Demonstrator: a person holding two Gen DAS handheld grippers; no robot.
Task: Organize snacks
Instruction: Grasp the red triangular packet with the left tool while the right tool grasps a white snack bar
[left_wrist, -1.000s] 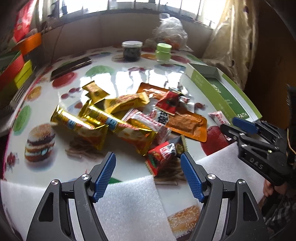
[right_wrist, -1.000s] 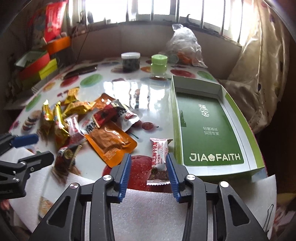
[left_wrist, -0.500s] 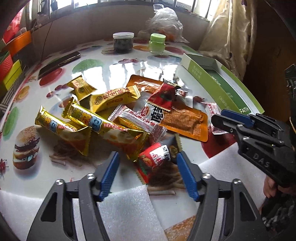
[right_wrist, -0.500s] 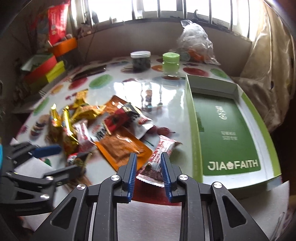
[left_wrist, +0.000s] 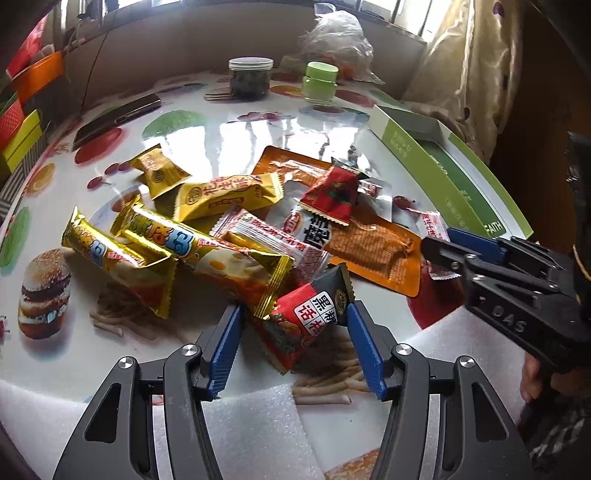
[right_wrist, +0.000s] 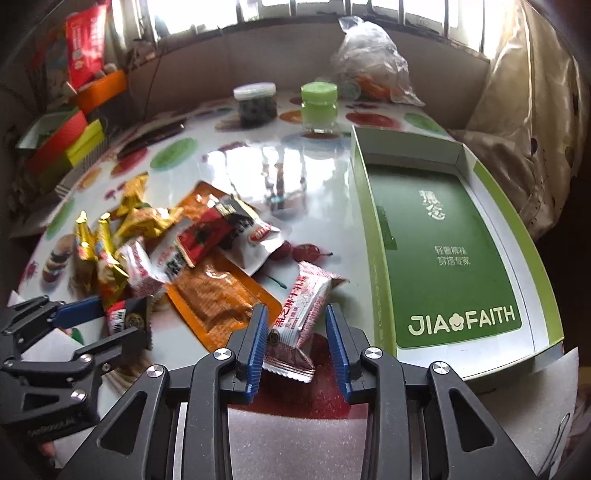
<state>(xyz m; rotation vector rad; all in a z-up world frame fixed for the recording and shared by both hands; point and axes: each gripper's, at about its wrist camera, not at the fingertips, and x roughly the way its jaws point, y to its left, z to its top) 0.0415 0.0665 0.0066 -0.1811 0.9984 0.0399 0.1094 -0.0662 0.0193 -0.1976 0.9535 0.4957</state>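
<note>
A pile of snack packets (left_wrist: 229, 236) lies mid-table, with gold bars (left_wrist: 110, 254) and an orange pouch (left_wrist: 373, 251). My left gripper (left_wrist: 294, 306) is shut on a red and black packet (left_wrist: 306, 325) at the pile's near edge, and its pads touch the packet's corners. The same grip shows at the left gripper (right_wrist: 125, 321) in the right wrist view. My right gripper (right_wrist: 295, 308) straddles a pink and white packet (right_wrist: 303, 310) lying on the table. Its jaws are opening; the left pad touches the wrapper and the right pad stands off. The green box (right_wrist: 360, 221) beside it holds nothing.
At the back stand a dark jar (left_wrist: 250, 79), a green jar (left_wrist: 319, 83) and a plastic bag (left_wrist: 336, 40). A phone (left_wrist: 118, 118) and coloured boxes (right_wrist: 70, 144) are at the left. White foam (left_wrist: 255, 432) covers the near edge. A curtain (right_wrist: 517, 122) hangs at the right.
My left gripper came forward and down around the red and black packet, and its jaws narrowed onto it. The right jaws pinched the pink packet, turned it askew, then widened again.
</note>
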